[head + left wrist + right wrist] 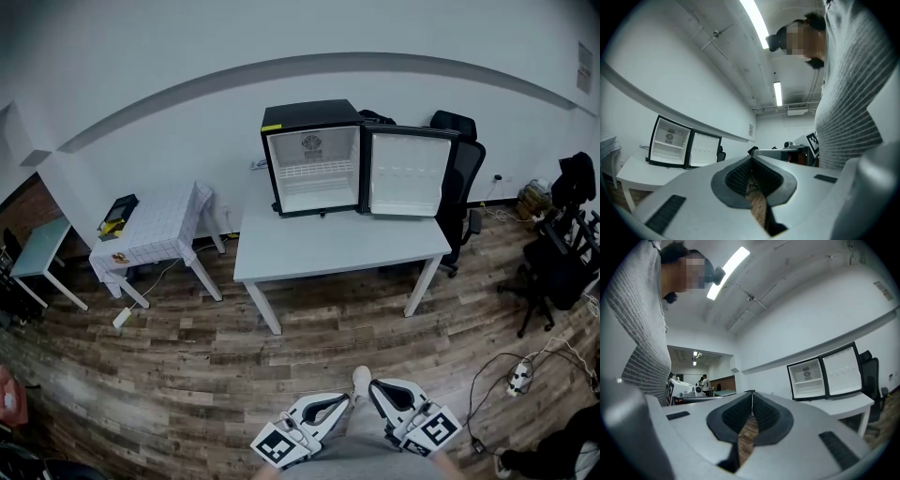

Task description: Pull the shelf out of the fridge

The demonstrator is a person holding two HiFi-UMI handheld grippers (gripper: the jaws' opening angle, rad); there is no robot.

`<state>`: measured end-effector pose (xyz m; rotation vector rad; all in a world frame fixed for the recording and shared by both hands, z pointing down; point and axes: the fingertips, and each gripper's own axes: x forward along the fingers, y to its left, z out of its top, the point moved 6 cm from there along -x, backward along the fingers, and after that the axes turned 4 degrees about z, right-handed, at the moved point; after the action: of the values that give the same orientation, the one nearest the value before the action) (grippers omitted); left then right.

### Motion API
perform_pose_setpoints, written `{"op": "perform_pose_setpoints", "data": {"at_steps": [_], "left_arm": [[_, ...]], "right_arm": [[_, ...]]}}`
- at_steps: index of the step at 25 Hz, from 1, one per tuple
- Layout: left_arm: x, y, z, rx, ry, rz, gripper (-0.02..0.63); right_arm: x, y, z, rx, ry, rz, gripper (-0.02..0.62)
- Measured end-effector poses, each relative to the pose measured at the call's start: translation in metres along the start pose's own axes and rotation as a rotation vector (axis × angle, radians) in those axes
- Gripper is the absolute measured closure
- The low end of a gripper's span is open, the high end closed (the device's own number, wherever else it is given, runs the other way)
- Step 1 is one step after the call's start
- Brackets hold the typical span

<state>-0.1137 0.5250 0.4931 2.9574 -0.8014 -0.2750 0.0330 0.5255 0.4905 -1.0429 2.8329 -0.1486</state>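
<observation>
A small black fridge (314, 157) stands on the white table (337, 248) against the far wall, its door (408, 174) swung open to the right. Inside, a white wire shelf (315, 170) spans the middle of the white compartment. The fridge also shows in the left gripper view (670, 148) and in the right gripper view (808, 378). Both grippers hang low by the person's body, far from the table. My left gripper (328, 409) is shut with nothing in it, tips meeting (751, 159). My right gripper (382, 397) is shut and empty too (752, 394).
A small table with a checked cloth (155, 234) stands left of the white table. A black office chair (466, 178) sits behind the fridge door, more chairs (562, 244) at the right. A power strip and cables (518, 375) lie on the wood floor.
</observation>
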Motion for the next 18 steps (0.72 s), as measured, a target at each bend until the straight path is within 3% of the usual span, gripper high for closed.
{"op": "perform_pose_setpoints", "data": {"at_steps": [18], "left_arm": [[0.082, 0.116, 0.003, 0.019, 0.019, 0.061, 0.595]], "right_arm": [[0.082, -0.124, 0.018, 0.01, -0.018, 0.0, 0.583]]}}
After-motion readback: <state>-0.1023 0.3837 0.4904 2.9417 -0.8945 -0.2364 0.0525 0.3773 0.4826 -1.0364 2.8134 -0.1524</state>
